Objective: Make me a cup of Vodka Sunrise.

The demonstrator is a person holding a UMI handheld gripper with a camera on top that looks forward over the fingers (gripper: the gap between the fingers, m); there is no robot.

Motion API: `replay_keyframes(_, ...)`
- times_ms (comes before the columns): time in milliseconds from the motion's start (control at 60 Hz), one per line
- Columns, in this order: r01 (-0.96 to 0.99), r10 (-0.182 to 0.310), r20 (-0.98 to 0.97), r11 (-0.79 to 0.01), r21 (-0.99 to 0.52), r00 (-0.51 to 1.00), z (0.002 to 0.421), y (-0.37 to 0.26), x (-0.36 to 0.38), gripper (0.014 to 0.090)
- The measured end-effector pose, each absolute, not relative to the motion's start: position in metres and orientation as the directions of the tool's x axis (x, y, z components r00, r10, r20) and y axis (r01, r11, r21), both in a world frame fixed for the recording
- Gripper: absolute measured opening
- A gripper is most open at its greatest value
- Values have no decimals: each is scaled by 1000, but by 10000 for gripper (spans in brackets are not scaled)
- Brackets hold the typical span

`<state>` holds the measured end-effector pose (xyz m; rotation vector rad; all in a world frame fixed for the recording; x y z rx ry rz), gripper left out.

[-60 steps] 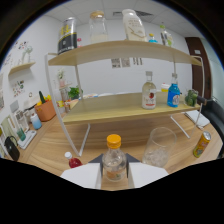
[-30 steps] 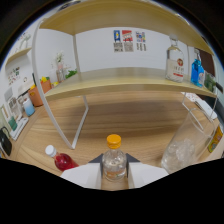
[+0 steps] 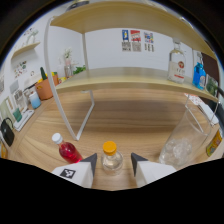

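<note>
Clearly, tongs [image 3: 113, 164] clamped on small clear bottle [image 3: 111, 159], orange cap, pale liquid.

Matt wood-grain table [image 3: 125, 125]; clear glossy bottle [image 3: 111, 161], orange plastic cap [image 3: 109, 147]; transparent glass [image 3: 181, 146]; white matt fingers [image 3: 80, 173].

Bare tabletop [image 3: 135, 125] lies open ahead; red bottle [image 3: 66, 149] and clear glass [image 3: 179, 146] flank the tool [image 3: 112, 163].

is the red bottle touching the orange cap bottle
Apart. The gripper view shows wooden tabletop between the red bottle and the orange cap bottle, which stands between the claw fingers.
</note>
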<state>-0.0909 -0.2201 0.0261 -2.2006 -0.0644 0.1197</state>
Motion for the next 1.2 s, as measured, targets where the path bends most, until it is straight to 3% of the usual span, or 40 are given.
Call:
replay_keyframes(17,3,94,-64,-586,-811,993,30,-221,-91,673)
replay_keyframes(67,3,108,-72,-572,-820,992,44,-226,-92,795)
replay_keyframes(117,5,113,-70,-553,-833,991,63,-231,-87,864)
replay_keyframes(300,0,110,-57,-457,-889,992,149,-262,-59,863)
replay_keyframes(533,-66,15,-80,-434,-898,997,225,-299,18,861)
replay_keyframes(700,-76,-33,-69,-350,-934,997,294,-275,70,855)
replay_keyframes(833,-61,-28,-56,-249,-967,998,350,-227,94,849)
replay_keyframes(1050,-65,-33,-59,-202,-977,998,375,-146,113,747)
replay_keyframes(1200,-45,-49,-34,-224,-974,998,370,-112,119,554)
